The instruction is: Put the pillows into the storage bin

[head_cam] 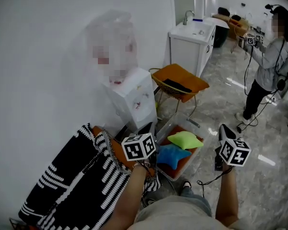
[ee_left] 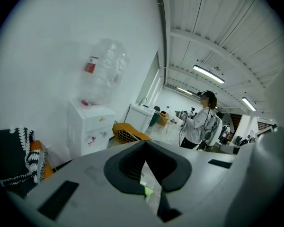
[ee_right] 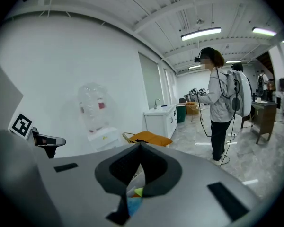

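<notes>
The jaws of the left gripper (ee_left: pixel 145 144) and right gripper (ee_right: pixel 140 144) are shut on nothing. A green pillow (head_cam: pixel 185 139) and a blue pillow (head_cam: pixel 173 155) are laid in the bin (head_cam: pixel 198 126). Jaws should be opened wide before another is grabbed.

There are two pillows, a green pillow (head_cam: pixel 185 139) and a blue pillow (head_cam: pixel 173 155). There is one storage bin (head_cam: pixel 197 150), one left tool (head_cam: pixel 146 128), one right tool (head_cam: pixel 225 129) and one chair (head_cam: pixel 180 83).

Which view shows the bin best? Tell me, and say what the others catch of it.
The head view: the bin sits open below, with the green pillow and blue pillow inside. Both gripper views hide it behind their own fingers; only slivers of pillow colour show through the gap.
</notes>
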`<state>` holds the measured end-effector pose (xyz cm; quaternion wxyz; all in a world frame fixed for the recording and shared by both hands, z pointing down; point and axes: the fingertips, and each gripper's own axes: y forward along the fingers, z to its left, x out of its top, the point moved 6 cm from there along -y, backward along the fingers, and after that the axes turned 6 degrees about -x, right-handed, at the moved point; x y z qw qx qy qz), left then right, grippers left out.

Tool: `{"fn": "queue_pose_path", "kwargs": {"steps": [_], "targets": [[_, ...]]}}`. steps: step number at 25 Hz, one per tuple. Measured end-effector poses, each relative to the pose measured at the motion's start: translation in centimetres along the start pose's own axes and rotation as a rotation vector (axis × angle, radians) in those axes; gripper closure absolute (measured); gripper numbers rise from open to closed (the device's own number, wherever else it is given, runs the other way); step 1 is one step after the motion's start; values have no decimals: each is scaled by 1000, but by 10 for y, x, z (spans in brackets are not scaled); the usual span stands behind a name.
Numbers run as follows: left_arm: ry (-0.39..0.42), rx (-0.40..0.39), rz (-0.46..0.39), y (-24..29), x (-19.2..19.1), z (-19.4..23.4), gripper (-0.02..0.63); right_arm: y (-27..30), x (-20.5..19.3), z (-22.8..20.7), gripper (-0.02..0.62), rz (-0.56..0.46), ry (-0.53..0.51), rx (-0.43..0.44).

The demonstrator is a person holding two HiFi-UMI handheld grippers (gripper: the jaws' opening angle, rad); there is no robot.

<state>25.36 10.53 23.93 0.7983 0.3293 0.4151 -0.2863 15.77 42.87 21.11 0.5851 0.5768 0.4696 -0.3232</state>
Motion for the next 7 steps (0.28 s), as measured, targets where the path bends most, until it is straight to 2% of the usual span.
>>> {"fn": "queue_pose_path", "kwargs": {"steps": [7], "targets": [[-6, -5, 6, 3, -2, -3, 595, -1, 4, -3, 595, -2, -1, -2]]}}
